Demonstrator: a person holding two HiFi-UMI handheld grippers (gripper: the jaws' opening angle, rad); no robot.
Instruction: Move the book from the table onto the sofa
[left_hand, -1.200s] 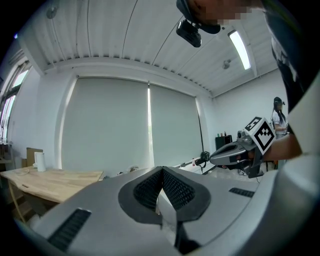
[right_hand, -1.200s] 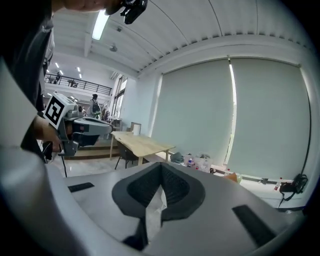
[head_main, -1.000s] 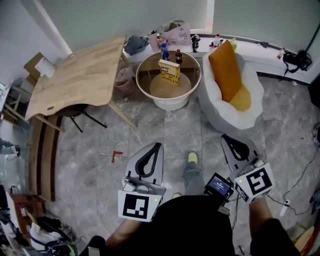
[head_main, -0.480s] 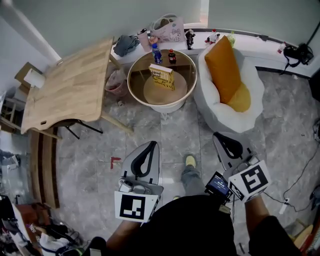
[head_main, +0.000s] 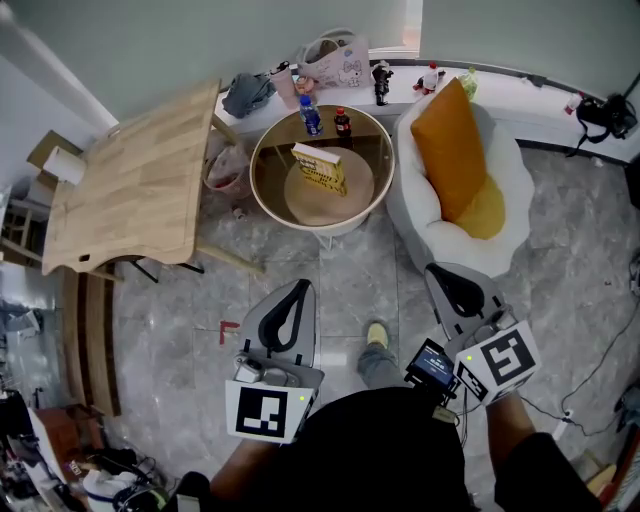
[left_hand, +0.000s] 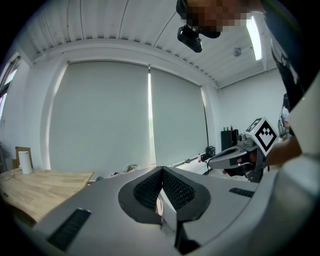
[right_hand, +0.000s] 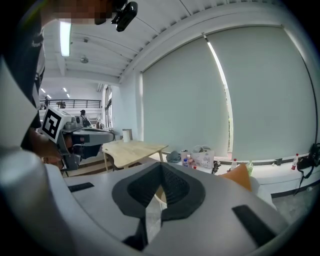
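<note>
two grippers are held low, well apart from the book, so the step in hand looks like the approach. the left gripper (head_main: 298, 292) has its jaws pressed together with nothing between them. ahead of it stands the round table (head_main: 262, 190). the book (head_main: 320, 168) sits near the table's middle and seems to stand on edge, tilted. it has a yellow cover with dark print and a pale top edge. two bottles (head_main: 310, 115) stand behind it at the far rim. the right gripper (head_main: 440, 275) is clenched too, and empty. just right of the table is the white sofa (head_main: 440, 235) with an orange cushion (head_main: 448, 150). next, i judge, a gripper must reach the table, open its jaws and close on the book's free edge.
</note>
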